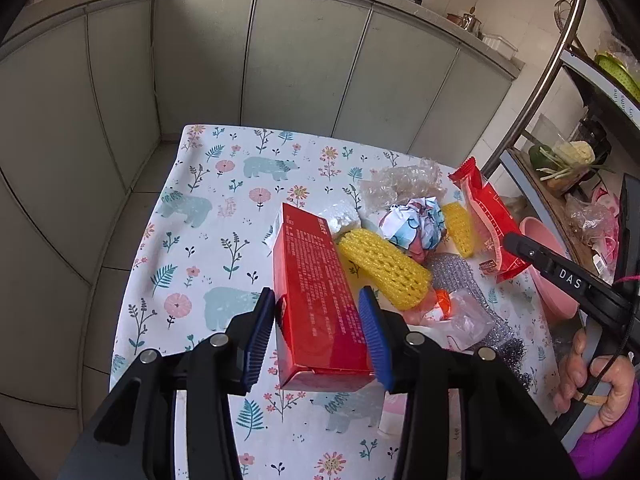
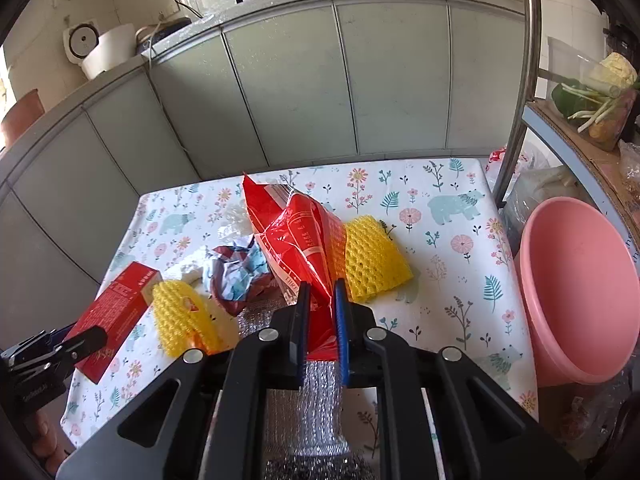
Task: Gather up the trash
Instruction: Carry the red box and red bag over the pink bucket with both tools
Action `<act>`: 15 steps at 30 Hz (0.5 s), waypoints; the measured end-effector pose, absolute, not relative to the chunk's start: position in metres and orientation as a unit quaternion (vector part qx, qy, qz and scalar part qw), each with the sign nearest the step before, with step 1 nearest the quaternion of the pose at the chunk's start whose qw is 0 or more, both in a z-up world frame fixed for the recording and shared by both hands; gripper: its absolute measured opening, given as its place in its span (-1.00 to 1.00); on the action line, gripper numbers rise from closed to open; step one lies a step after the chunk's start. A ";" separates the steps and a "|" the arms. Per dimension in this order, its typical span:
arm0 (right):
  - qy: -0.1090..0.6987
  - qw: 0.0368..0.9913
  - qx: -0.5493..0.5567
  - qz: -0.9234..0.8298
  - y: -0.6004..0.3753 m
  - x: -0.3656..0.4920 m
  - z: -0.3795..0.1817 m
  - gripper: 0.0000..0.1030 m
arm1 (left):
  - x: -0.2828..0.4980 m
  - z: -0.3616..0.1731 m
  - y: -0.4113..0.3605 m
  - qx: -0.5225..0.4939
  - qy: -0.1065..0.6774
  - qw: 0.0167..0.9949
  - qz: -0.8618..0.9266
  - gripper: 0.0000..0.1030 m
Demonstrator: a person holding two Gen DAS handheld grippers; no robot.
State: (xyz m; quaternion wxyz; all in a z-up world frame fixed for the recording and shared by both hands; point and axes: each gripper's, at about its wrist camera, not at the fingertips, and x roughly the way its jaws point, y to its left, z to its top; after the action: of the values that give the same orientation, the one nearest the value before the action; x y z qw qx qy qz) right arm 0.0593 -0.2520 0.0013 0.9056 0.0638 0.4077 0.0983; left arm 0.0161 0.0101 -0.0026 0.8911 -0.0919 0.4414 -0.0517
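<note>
Floral table (image 2: 452,280) holds the trash pile, pink basin (image 2: 576,292) just off its right edge. Left gripper (image 1: 320,334) clamps the long red box (image 1: 316,292) at the pile's left side. Right gripper (image 2: 322,320), jaws narrow, pinches the red wrapper (image 2: 300,240) mid-pile, beside yellow foam netting (image 2: 374,264).

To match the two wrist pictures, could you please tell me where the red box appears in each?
Left wrist: the red box lies at centre, between the left gripper's blue pads, running away from the camera.
Right wrist: the same red box lies at lower left, on the tablecloth's edge.
Shared landmark: the yellow foam net beside the box.
</note>
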 end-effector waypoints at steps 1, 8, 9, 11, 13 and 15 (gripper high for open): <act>0.405 0.907 0.061 0.097 -0.253 0.057 0.003 -0.78 | 0.014 0.000 0.009 -0.091 0.438 0.893 -0.052 -0.17; 0.377 0.919 0.064 0.092 -0.265 0.040 0.023 -0.78 | 0.006 0.018 0.002 -0.087 0.418 0.902 -0.062 -0.35; 0.374 0.920 0.068 0.094 -0.268 0.038 0.026 -0.78 | 0.005 0.021 0.000 -0.084 0.413 0.905 -0.064 -0.36; 0.367 0.922 0.077 0.098 -0.273 0.033 0.031 -0.78 | 0.001 0.027 -0.002 -0.080 0.404 0.909 -0.065 -0.40; 0.360 0.923 0.085 0.103 -0.279 0.028 0.036 -0.78 | -0.002 0.032 -0.003 -0.080 0.395 0.913 -0.066 -0.42; 0.354 0.924 0.093 0.108 -0.284 0.023 0.040 -0.78 | -0.005 0.038 -0.003 -0.081 0.387 0.916 -0.066 -0.44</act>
State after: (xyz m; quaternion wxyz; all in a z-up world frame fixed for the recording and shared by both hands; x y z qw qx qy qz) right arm 0.0232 -0.2839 0.0401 0.9243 0.0931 0.3539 0.1081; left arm -0.0049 -0.0031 0.0378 0.9163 -0.0810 0.3867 -0.0658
